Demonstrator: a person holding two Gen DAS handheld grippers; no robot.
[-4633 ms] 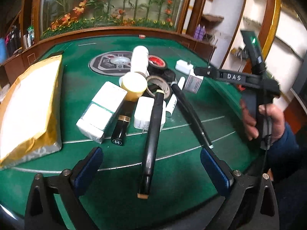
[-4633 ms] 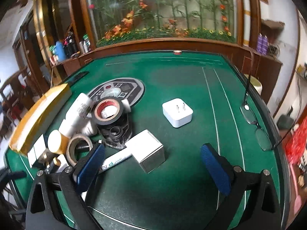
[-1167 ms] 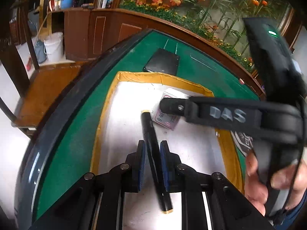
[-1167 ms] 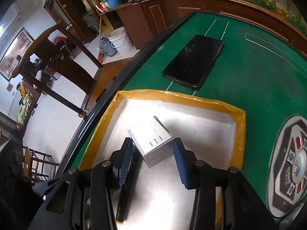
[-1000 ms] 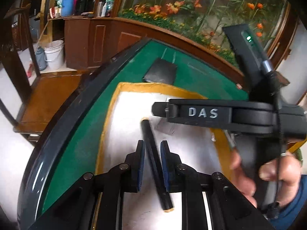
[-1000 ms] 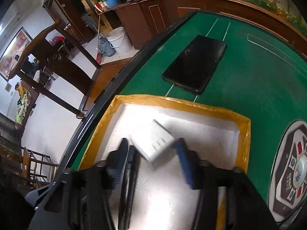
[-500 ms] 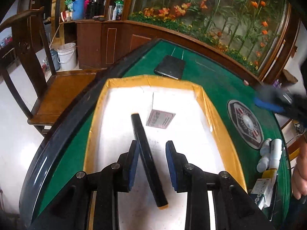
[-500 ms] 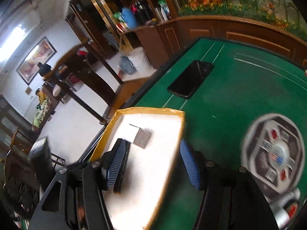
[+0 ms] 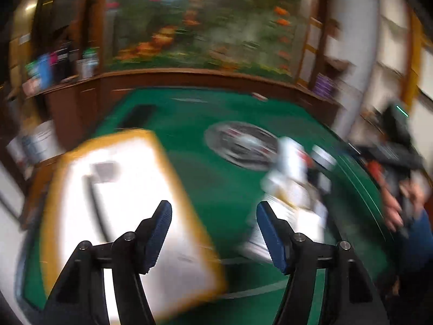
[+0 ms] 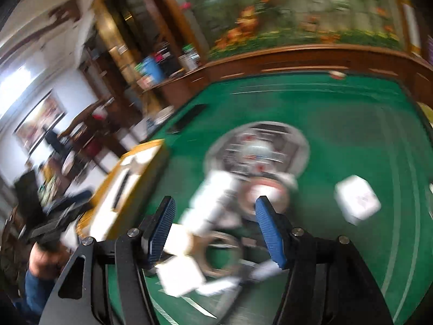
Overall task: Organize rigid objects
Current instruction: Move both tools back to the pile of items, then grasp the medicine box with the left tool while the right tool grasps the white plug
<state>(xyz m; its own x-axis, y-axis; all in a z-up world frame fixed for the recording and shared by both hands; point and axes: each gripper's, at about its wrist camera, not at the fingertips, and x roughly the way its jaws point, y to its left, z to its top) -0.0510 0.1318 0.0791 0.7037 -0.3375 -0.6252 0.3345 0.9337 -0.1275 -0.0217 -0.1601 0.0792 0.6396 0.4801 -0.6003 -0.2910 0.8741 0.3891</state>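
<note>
Both views are motion-blurred. A white tray with a gold rim [image 9: 56, 178] sits at the table's left; a long black pen-like object [image 9: 93, 197] and a small box [image 9: 104, 172] lie in it. My left gripper [image 9: 213, 233] is open and empty, over the tray's right edge. My right gripper [image 10: 215, 228] is open and empty above a pile of objects: a white bottle [image 10: 216, 200], tape rolls [image 10: 266, 196] and small white boxes [image 10: 180, 277]. The pile also shows in the left wrist view [image 9: 293, 181]. The tray also shows in the right wrist view [image 10: 130, 187].
A white plug adapter [image 10: 357, 199] lies apart on the green felt [image 10: 351, 124] to the right. A round emblem [image 9: 240, 146] marks the table centre. A black phone [image 9: 139, 113] lies at the far left edge. Wooden rail and cabinets surround the table.
Both grippers have opened wide and swung right, away from the tray toward the pile. The black pen-like object and the small box stay in the tray.
</note>
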